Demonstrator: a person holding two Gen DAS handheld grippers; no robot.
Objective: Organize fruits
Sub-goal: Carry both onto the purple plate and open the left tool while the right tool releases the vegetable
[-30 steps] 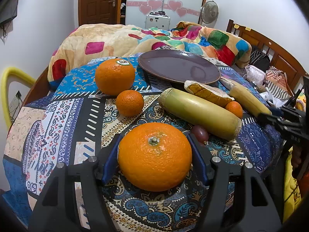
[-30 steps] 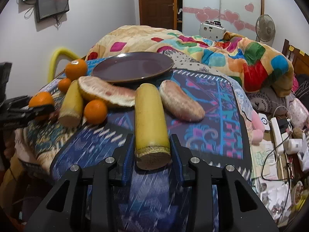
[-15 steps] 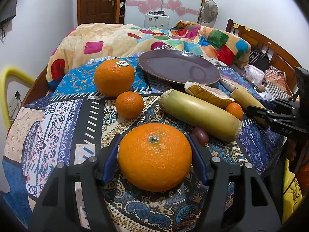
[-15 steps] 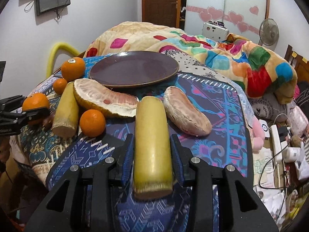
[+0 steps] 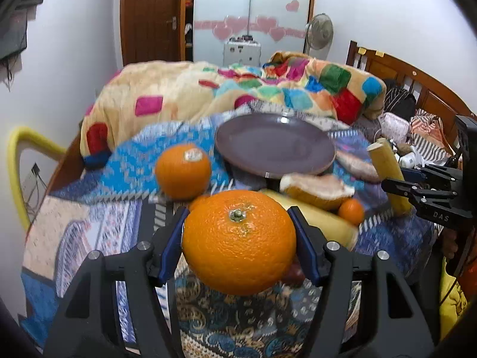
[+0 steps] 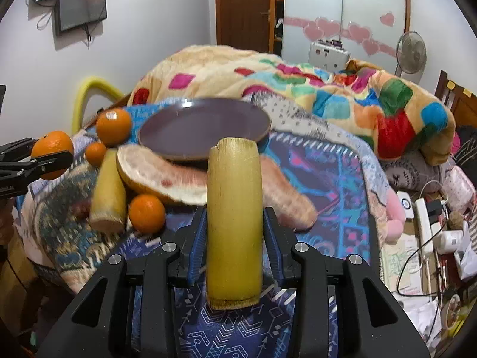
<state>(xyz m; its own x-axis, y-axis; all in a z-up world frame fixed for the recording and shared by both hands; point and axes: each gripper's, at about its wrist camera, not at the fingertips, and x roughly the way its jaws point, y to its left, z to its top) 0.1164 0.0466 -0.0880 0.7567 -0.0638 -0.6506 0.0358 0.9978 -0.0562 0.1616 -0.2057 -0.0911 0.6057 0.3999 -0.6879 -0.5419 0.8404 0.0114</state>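
Meanwhile, over the patterned cloth [image 5: 89,232] covering the end of a bed, two handheld grippers each carry a piece of fruit, both lifted clear of the cloth. At left, the left gripper [image 5: 238,238] has its blue-padded jaws clenched on a large orange [image 5: 238,241], stem end up, held at 6 o'clock from the purple plate [image 5: 274,146]. From the right wrist view the same orange rides above the cloth's left edge. A stickered orange [image 5: 182,170] sits at 8 o'clock of the plate, a small orange [image 6: 95,152] just beside it, and a cut pomelo wedge [image 6: 161,179] lies against the plate's near rim with a second small orange [image 6: 146,213] and a sugarcane piece [image 6: 108,191] close by. At right, the right gripper [image 6: 235,238] grasps another sugarcane length [image 6: 234,217] around its middle, the cane tilted up and pointing to 12 o'clock at the plate, with a peeled pomelo segment [image 6: 290,200] lying just behind it.

Both pieces appear to be mid-carry toward the bare plate, so the gathering step looks barely begun. Next, each load would need bringing over the rim and lowering before release; the orange could roll, and the two grippers should take turns to avoid crowding the plate.
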